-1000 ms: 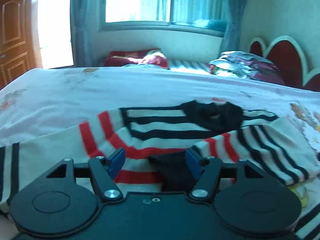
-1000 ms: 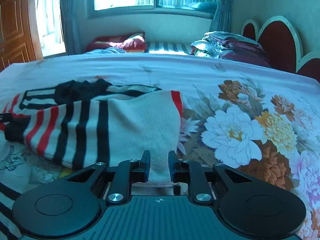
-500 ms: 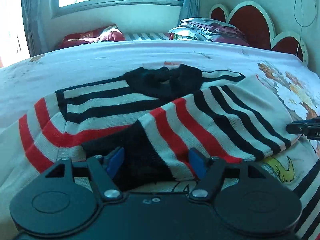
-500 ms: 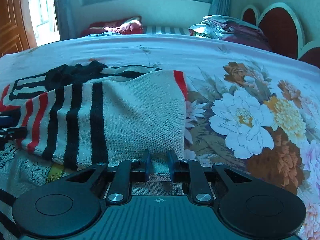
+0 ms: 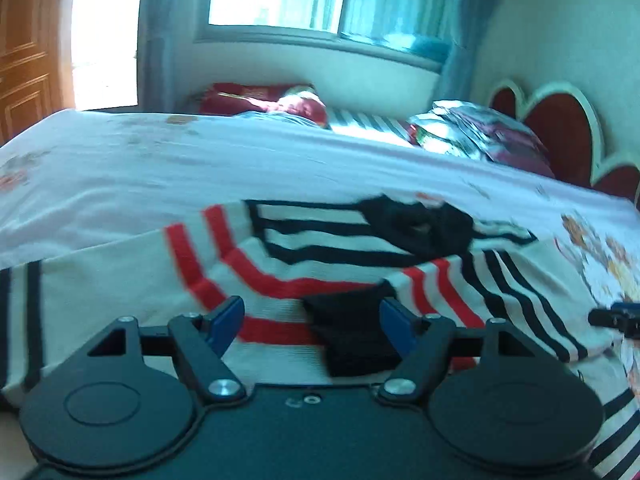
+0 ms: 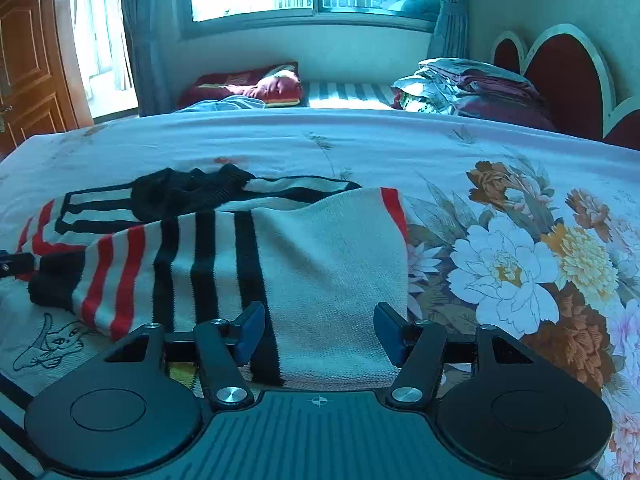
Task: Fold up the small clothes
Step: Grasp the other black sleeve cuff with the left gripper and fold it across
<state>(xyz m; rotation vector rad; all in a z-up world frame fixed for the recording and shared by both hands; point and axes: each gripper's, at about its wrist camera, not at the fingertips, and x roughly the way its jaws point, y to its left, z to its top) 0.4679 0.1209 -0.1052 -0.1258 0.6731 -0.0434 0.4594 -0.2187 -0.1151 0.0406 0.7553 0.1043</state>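
A small knit sweater (image 5: 320,256) with white, red and black stripes and a black collar lies on the bed. Its right sleeve (image 6: 280,264) is folded across the body, and the black cuff (image 5: 356,332) rests near the front. My left gripper (image 5: 311,322) is open just above the sweater, with the cuff between its blue pads. My right gripper (image 6: 319,332) is open, its pads on either side of the folded sleeve's near edge. The right gripper's tip shows at the right edge of the left wrist view (image 5: 616,318).
The bed has a floral sheet (image 6: 520,248). A stack of folded clothes (image 6: 472,84) and a red pillow (image 6: 248,86) lie at the far side. A red headboard (image 6: 568,68) stands at the right, a window behind, a wooden door (image 6: 24,64) at the left.
My right gripper has opened and let go of the sleeve edge it was pinching. My left gripper has swung back to the left, staying open over the cuff.
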